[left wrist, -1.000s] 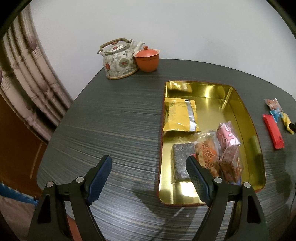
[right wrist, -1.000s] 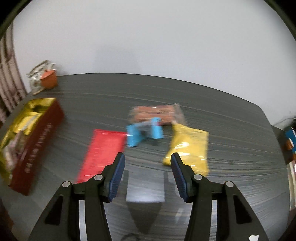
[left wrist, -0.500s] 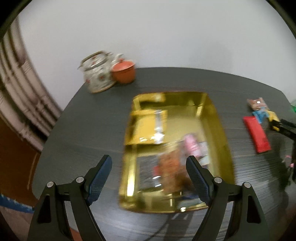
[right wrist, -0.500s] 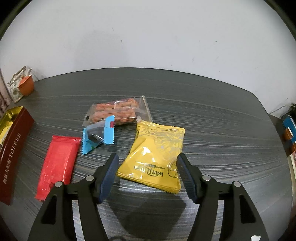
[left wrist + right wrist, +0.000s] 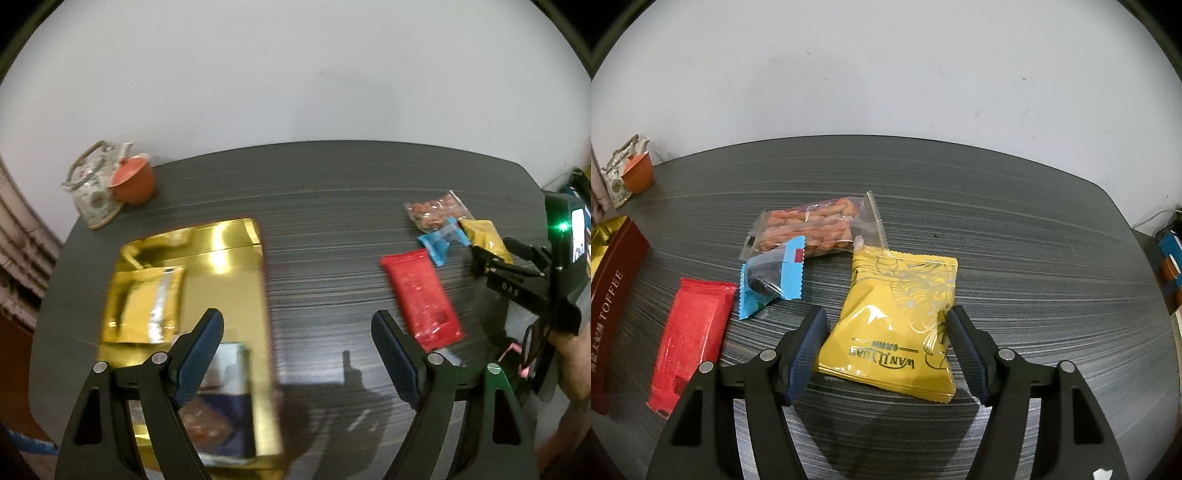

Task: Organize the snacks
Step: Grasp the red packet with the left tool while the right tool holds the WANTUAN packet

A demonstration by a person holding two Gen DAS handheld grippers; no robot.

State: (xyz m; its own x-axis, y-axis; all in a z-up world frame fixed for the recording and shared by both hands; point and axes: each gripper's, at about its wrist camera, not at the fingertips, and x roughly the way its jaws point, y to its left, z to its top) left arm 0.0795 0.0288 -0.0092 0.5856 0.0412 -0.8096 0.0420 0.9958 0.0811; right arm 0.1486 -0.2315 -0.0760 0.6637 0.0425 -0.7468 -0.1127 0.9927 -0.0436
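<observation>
right gripper (image 5: 884,350) low over the dark striped table (image 5: 997,229), jaws apart and straddling the yellow snack pouch (image 5: 897,317), pads just beside its two edges and not visibly pressing; near end of pouch partly hidden behind the right finger. beyond it, overlapping: clear packet of orange twists (image 5: 820,229) with a blue wrapper (image 5: 772,277) across its corner, contents of the blue one hard to make out. red packet (image 5: 690,332) flat to the left, lower end cut by the gripper frame. toffee tin (image 5: 613,295) cropped at the left edge.

left gripper (image 5: 297,350) wide open, nothing between, above bare table beside the gold tin interior (image 5: 221,280); snacks inside smeared by blur, gold foil pouch (image 5: 147,302) only just readable. teapot (image 5: 92,188) and orange cup (image 5: 133,181) at far corner
</observation>
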